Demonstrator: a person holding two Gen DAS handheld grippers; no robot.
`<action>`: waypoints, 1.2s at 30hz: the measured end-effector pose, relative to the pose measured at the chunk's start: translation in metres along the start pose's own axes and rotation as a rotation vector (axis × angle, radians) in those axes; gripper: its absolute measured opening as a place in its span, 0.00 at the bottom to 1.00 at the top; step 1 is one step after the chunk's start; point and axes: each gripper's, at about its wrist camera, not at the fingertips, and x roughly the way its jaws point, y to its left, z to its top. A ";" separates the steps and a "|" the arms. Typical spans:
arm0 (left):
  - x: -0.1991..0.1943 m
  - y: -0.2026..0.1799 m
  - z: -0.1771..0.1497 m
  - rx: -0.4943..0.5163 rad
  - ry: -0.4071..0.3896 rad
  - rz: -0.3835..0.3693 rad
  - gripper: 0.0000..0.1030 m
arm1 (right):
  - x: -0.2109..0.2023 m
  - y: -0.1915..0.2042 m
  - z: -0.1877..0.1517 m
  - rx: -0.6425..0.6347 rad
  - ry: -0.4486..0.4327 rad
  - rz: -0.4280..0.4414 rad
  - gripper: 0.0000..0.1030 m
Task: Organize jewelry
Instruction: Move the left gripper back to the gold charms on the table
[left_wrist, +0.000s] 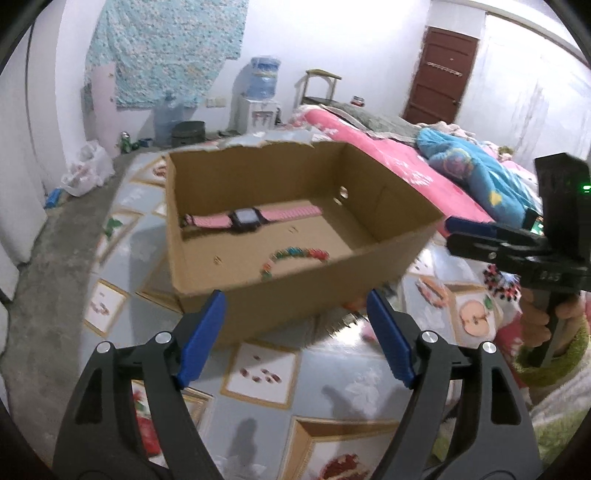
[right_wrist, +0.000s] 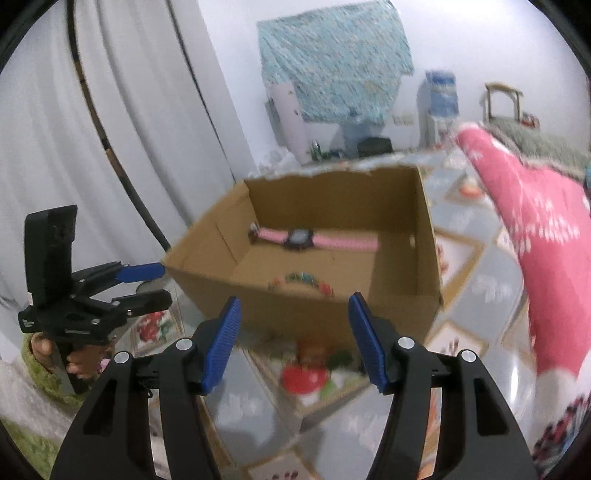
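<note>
An open cardboard box stands on a patterned floor mat; it also shows in the right wrist view. Inside lie a pink-strapped watch along the far wall and a multicoloured bead bracelet on the bottom. They also show in the right wrist view: the watch and the bracelet. My left gripper is open and empty, just in front of the box. My right gripper is open and empty, near the box's front wall. Each gripper shows from the side in the other's view.
A bed with a pink blanket and a blue quilt runs along the right. A black and multicoloured beaded item lies under the right gripper. A water dispenser, bottles and bags stand by the far wall. White curtains hang at the left.
</note>
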 end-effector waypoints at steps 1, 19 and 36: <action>0.002 -0.002 -0.005 0.006 0.007 -0.007 0.73 | 0.002 -0.003 -0.008 0.020 0.019 -0.001 0.57; 0.078 -0.016 -0.062 0.076 0.200 0.112 0.73 | 0.042 -0.025 -0.081 0.196 0.234 -0.102 0.57; 0.084 -0.032 -0.062 0.095 0.139 0.105 0.54 | 0.050 -0.036 -0.082 0.256 0.203 -0.076 0.50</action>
